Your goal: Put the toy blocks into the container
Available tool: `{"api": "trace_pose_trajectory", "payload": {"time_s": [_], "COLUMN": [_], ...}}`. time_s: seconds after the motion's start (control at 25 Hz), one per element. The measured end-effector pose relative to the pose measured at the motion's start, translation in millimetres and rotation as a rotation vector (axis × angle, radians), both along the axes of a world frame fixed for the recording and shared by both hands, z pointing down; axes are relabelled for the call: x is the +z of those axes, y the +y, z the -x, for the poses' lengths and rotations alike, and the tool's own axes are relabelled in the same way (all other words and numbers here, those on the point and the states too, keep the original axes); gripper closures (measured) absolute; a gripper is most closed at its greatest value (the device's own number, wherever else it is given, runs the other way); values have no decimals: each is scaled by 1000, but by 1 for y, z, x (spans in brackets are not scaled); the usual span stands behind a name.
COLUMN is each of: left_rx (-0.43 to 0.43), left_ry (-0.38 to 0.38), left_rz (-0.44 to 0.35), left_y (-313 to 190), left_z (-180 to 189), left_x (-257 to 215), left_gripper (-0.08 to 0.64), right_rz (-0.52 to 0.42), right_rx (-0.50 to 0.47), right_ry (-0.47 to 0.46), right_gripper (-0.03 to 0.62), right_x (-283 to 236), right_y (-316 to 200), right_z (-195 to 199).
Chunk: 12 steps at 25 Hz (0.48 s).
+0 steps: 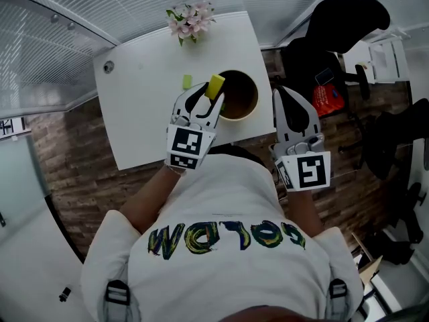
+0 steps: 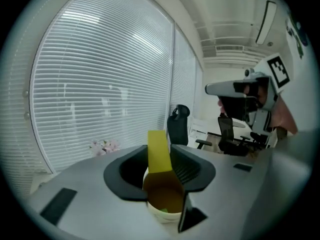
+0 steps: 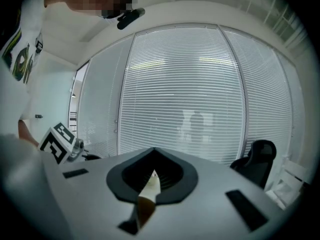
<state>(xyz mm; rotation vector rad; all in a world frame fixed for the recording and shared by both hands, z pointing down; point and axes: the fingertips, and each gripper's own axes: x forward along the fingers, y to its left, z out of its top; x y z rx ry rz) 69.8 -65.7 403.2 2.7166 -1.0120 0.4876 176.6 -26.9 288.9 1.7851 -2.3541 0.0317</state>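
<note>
1. Container (image 1: 257, 96) (image 2: 156, 214): it is a round tub with a pale rim and a brown inside. It stands on the white table (image 1: 144, 116), toward the near right part of it.
2. Your left gripper (image 1: 206, 98) (image 2: 161, 168) pinches a yellow block (image 1: 215, 86) (image 2: 158, 149) between its two jaws. The block stands upright in the grip, and its top rises above the jaws.
3. In the head view the yellow block is at the left rim of the container. In the left gripper view the open tub is right below the block, and a small bit of green shows inside it.
4. One green block (image 1: 187, 81) lies on the table, to the left of the container and apart from it, just beyond your left gripper.
5. Your right gripper (image 1: 285, 100) (image 3: 151, 177) has its jaws pressed together with nothing between them. It hangs to the right of the container, past the table's right edge and over the brown floor (image 1: 74, 153).
6. Pink and white flowers (image 1: 191, 19) (image 2: 104, 146) stand at the far edge of the table.
7. A black office chair (image 1: 348, 15) (image 3: 261, 156) stands on the far right, well apart from the table.
</note>
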Motion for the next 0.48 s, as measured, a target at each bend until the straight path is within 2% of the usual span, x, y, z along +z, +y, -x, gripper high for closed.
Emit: {"api": "trace_pose_trajectory", "payload": {"time_s": [0.2,0.48], "left_rx": [48,125], "left_ry": [-77,-175], "left_rz": [48,42], "left_y": [-3,-7], "left_z": [-16,-38], "left_x": [42,81], "left_gripper": [408,408], "right_rz": [0,4], "right_rx": [-1,2], "right_ry": [-2,-5], "right_gripper": [586,586], "right_x": [-1,0], "right_y": [0,3], "right_z": [1,3]}}
